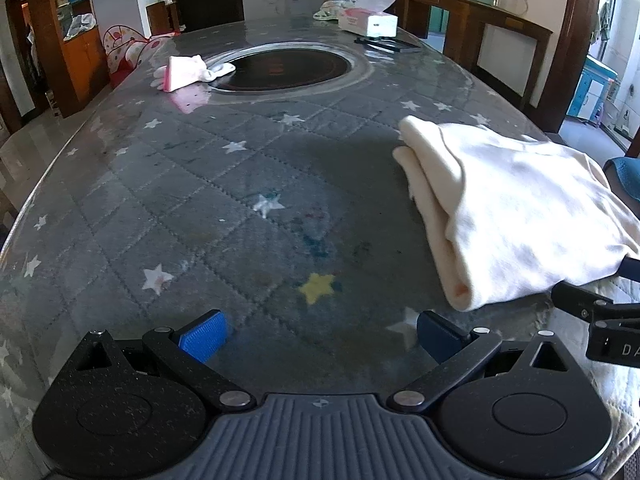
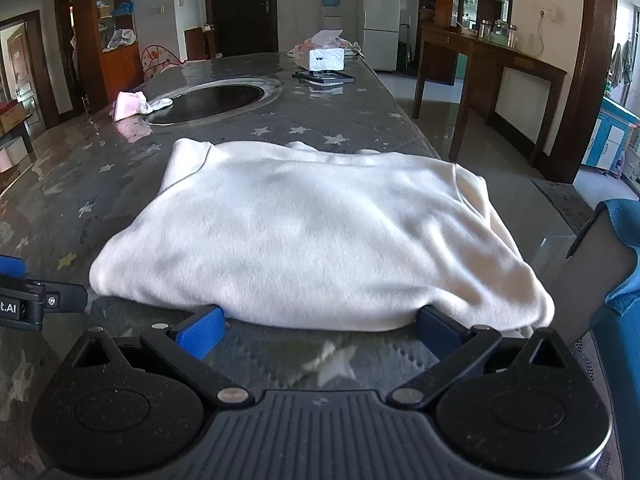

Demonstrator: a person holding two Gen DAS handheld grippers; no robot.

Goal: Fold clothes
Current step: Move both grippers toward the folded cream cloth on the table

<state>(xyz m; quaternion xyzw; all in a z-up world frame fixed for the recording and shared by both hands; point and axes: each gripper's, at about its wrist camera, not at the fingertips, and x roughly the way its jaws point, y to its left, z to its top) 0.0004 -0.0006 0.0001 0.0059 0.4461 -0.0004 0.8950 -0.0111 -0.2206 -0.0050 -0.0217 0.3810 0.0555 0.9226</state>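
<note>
A cream sweater (image 2: 320,236) lies folded into a thick rectangle on the grey star-patterned table (image 2: 80,168). My right gripper (image 2: 320,330) is open, its blue fingertips (image 2: 200,336) level with the sweater's near edge, holding nothing. In the left wrist view the sweater (image 1: 516,208) lies to the right, its folded edge facing left. My left gripper (image 1: 320,338) is open and empty over bare table, left of the sweater. The right gripper's finger (image 1: 592,312) shows at the right edge there.
A pink and white small garment (image 1: 182,72) lies by a round black hob (image 1: 280,66) set in the table. A tissue box (image 1: 368,20) and a dark tray (image 1: 388,44) stand at the far end. A blue chair (image 2: 616,272) stands at the right.
</note>
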